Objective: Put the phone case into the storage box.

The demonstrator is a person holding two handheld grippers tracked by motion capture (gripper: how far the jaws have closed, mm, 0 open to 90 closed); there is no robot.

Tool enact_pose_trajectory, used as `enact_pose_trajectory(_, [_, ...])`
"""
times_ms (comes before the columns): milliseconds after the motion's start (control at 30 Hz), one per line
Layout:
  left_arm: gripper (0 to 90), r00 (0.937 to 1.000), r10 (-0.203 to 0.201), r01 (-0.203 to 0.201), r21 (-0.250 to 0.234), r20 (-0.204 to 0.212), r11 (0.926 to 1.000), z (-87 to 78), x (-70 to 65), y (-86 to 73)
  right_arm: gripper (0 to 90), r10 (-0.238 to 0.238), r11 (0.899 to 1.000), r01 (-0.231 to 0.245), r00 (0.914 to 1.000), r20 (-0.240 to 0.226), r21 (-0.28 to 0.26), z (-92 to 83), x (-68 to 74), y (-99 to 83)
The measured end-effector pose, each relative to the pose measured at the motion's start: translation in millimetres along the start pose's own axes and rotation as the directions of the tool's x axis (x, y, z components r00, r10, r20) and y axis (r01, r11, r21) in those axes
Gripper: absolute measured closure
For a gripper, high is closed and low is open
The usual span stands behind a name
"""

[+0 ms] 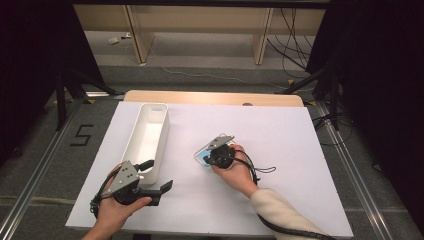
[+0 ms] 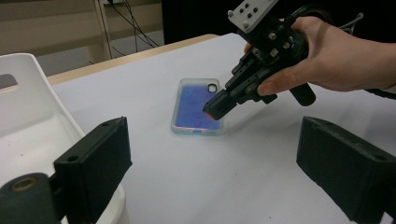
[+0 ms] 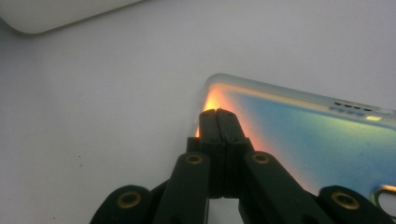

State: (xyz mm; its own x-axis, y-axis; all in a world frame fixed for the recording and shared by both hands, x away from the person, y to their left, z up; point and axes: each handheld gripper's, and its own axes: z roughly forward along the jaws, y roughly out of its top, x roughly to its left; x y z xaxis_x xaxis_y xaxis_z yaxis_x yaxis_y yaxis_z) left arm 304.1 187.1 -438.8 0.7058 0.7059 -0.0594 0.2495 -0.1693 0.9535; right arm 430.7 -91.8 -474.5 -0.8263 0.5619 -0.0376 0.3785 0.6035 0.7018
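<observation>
A clear phone case (image 1: 201,155) with a blue inside lies flat near the middle of the white table, also seen as the case (image 2: 192,105) and up close as the case (image 3: 317,140). My right gripper (image 1: 210,159) is shut, jaws pressed together with nothing between them. Its tips (image 3: 217,112) rest at the case's edge near a corner, tilted down onto it; the same gripper (image 2: 212,109) shows from the left gripper view. My left gripper (image 1: 157,176) is open and holds nothing, near the front end of the white tray; its jaws frame the gripper (image 2: 215,140) view.
A long white tray (image 1: 162,145) stands left of the case, running away from me, also seen as the tray (image 2: 28,116). A white sheet (image 1: 280,130) covers the table. A black cable (image 1: 265,169) trails right of my right hand.
</observation>
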Motion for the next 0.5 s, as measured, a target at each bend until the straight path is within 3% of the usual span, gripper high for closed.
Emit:
enact_pose_trajectory(233, [9.6, 1.0000, -0.001, 0.001, -0.002, -0.004, 1.0000, -1.1, 0.4, 0.0, 90.0, 0.007, 0.999, -0.006, 0.9998, -0.017, 0.046, 3.9, 1.6, -0.1])
enact_pose_trajectory(300, [10.1, 1.0000, -0.001, 0.001, -0.004, -0.004, 1.0000, -1.4, 0.2, 0.1, 90.0, -0.017, 0.999, 0.017, 0.9998, -0.007, 0.047, 5.4, 0.5, -1.3])
enact_pose_trajectory(333, [10.1, 1.0000, -0.001, 0.001, -0.006, -0.002, 1.0000, -1.4, 0.0, 0.2, 90.0, 0.013, 0.998, -0.012, 0.9999, -0.002, 0.059, 6.0, 2.1, -1.7])
enact_pose_trajectory(500, [10.2, 1.0000, -0.001, 0.001, -0.004, -0.001, 1.0000, -1.3, 0.1, 0.1, 90.0, 0.010, 0.997, -0.010, 0.9999, -0.001, 0.082, 6.7, 0.7, -2.7])
